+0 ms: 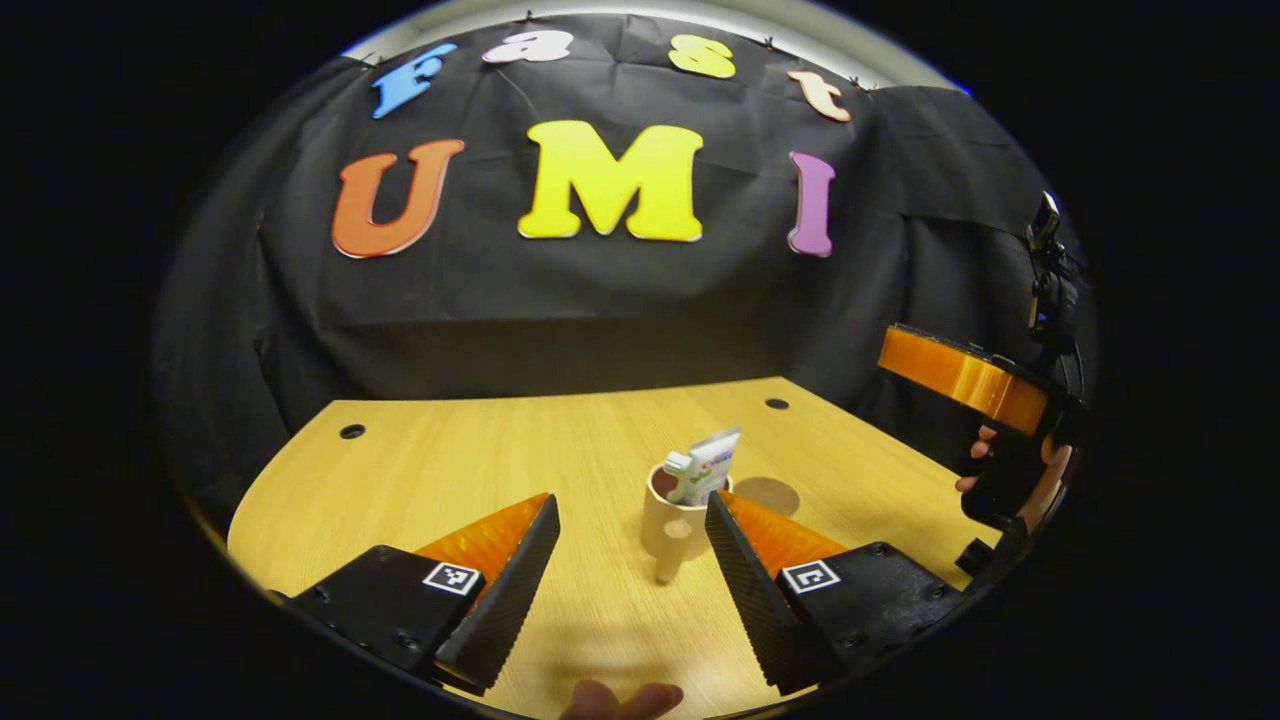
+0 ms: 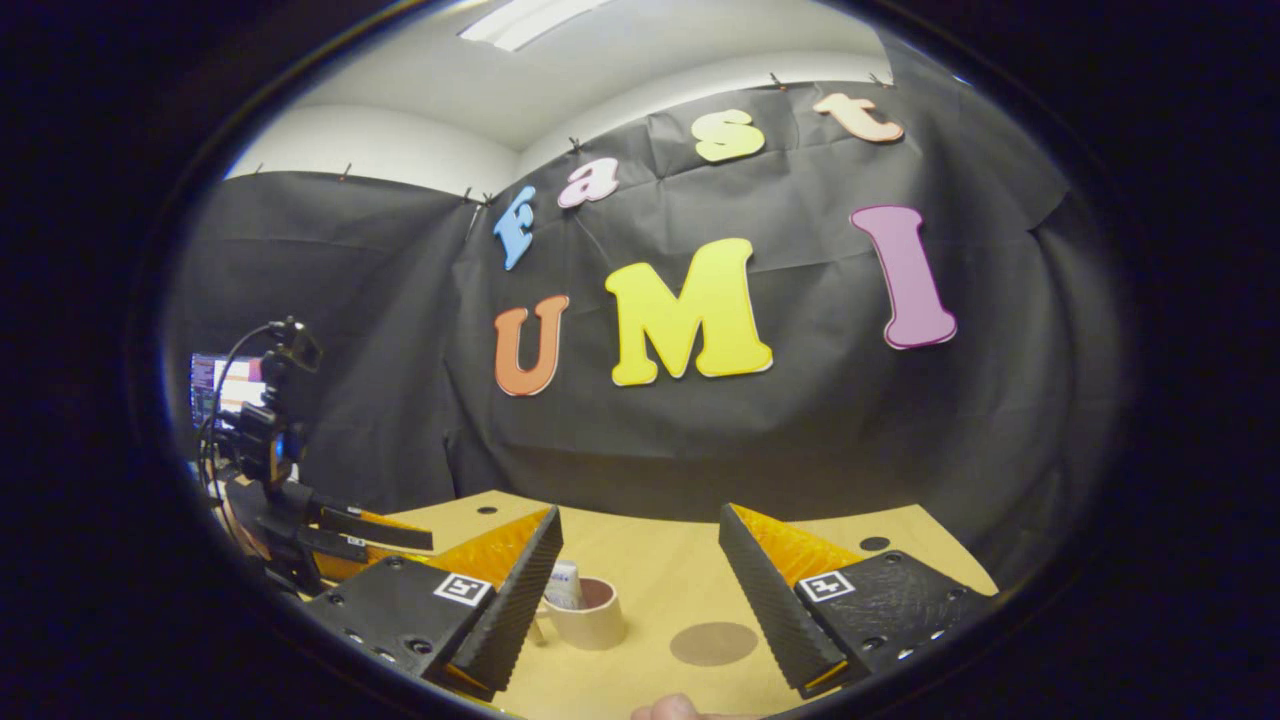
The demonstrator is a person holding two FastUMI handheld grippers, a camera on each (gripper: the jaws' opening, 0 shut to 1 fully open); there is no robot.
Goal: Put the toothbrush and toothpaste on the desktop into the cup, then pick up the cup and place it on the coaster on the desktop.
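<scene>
On pale wooden desktop (image 1: pixel 450 470), spread, empty left gripper (image 1: pixel 632 575) should straddle beige handled cup (image 1: pixel 672 520) squarely; round brown coaster (image 1: pixel 767 495) adjoins.

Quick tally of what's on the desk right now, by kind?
Cup: 1
Toothpaste tube, standing in the cup: 1
Toothbrush, in the cup: 1
Coaster, bare, beside the cup: 1
Total: 4

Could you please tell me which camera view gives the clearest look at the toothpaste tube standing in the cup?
The left gripper view: the toothpaste tube stands well above the cup's rim, unobstructed between the fingers. In the right gripper view, a finger hides part of the cup, so little of the tube shows.
</scene>
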